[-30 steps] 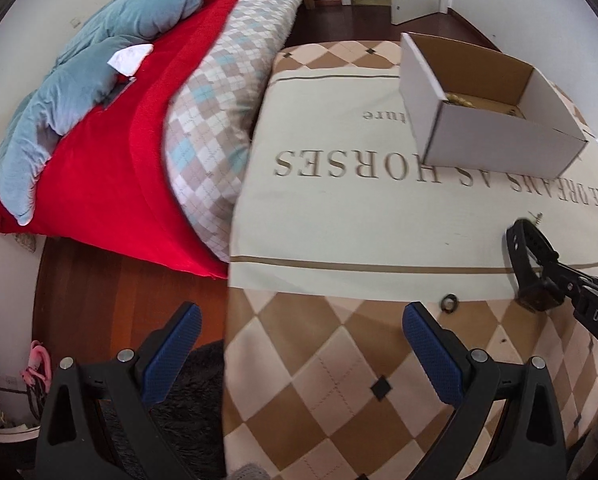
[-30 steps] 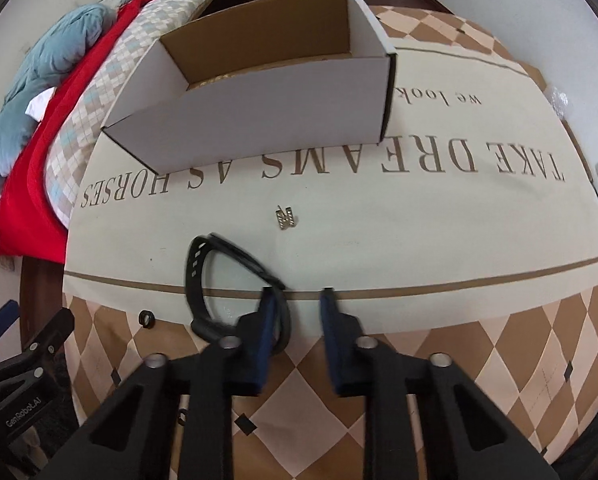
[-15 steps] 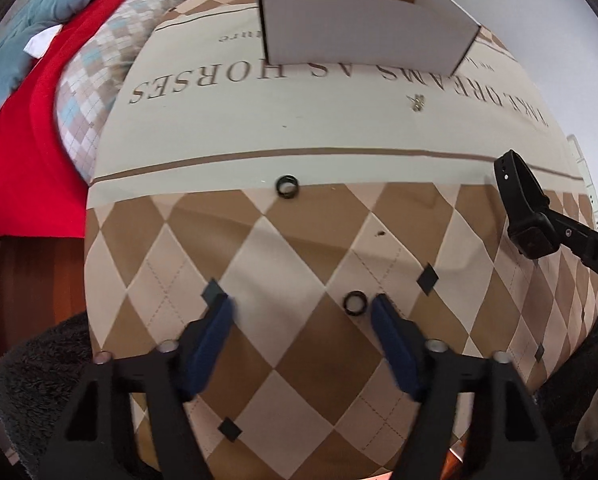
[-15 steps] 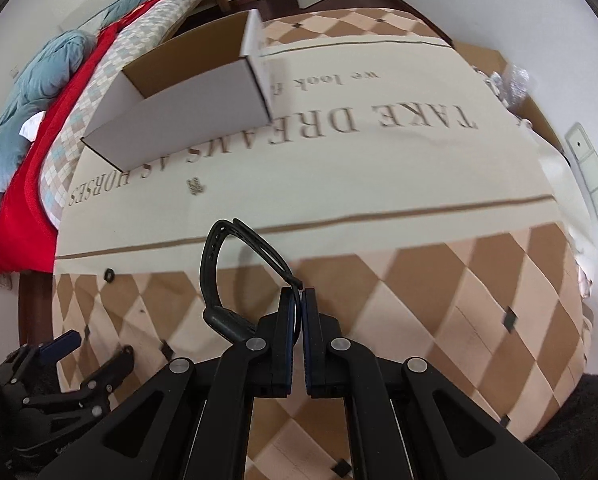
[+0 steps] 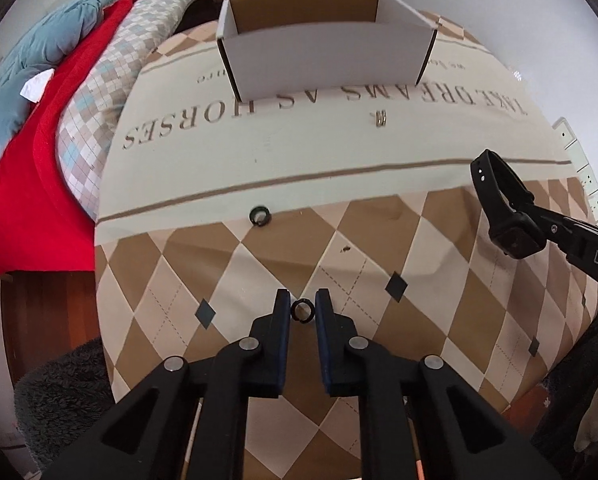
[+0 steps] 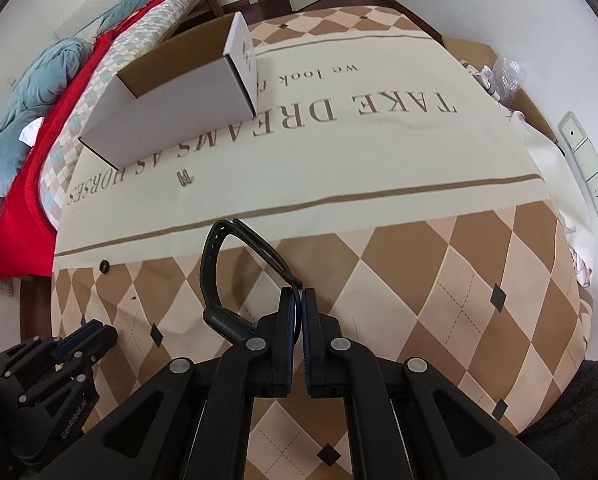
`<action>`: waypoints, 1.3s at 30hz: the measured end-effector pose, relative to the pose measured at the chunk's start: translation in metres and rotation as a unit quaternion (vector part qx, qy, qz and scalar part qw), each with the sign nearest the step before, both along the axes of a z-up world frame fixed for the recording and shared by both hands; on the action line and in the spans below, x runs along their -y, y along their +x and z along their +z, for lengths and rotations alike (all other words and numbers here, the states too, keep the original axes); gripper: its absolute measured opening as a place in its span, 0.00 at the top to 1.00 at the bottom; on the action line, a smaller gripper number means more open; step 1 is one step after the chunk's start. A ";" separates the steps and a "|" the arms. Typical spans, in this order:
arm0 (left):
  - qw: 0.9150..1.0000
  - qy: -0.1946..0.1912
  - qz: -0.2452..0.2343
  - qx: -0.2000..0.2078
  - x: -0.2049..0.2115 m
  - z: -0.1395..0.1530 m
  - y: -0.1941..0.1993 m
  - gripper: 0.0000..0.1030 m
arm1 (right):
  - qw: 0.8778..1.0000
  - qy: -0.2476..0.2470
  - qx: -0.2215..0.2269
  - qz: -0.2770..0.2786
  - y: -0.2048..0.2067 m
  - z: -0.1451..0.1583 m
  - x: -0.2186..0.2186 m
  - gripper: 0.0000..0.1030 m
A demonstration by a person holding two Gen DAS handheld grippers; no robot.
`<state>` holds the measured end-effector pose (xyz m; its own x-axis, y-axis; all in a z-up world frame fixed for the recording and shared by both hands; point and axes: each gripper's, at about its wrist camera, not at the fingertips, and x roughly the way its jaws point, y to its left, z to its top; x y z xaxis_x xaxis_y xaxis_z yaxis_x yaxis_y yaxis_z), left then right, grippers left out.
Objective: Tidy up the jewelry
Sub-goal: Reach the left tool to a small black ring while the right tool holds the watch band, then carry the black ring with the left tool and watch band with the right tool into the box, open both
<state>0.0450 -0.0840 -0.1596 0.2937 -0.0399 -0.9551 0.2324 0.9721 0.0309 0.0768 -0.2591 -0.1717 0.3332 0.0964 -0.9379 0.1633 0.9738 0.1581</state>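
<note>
Black ring between pads of left gripper, jaws narrowed round it, contact unclear; prob. mid-pinch, low over checked cloth. Watch lifted off cloth, strap clamped tight in right gripper, likely bound for white box. 2nd ring & silver piece lying loose nearer box.

Patterned tablecloth: box, ring, earring.
</note>
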 end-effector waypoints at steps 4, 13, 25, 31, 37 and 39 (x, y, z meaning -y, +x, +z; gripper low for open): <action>0.999 -0.001 -0.002 0.033 0.000 0.026 0.003 0.91 | 1.000 0.006 0.017 0.002 0.003 0.015 -0.001 0.96; 0.995 -0.023 -0.002 0.096 0.000 0.084 0.038 0.91 | 0.997 0.022 0.074 0.005 0.025 0.065 -0.003 0.96; 0.988 -0.036 0.031 0.144 0.003 0.116 0.149 0.91 | 0.992 0.034 0.119 0.017 0.120 0.096 -0.011 0.97; 0.991 -0.052 0.038 0.113 0.002 0.100 0.192 0.91 | 0.994 0.031 0.099 0.034 0.170 0.083 -0.022 0.97; 0.994 -0.077 0.043 0.058 -0.002 0.080 0.218 0.86 | 0.996 0.037 0.067 0.052 0.199 0.062 -0.031 0.96; 0.994 -0.088 0.055 0.043 -0.007 0.077 0.223 0.74 | 0.996 0.048 0.049 0.052 0.204 0.055 -0.031 0.93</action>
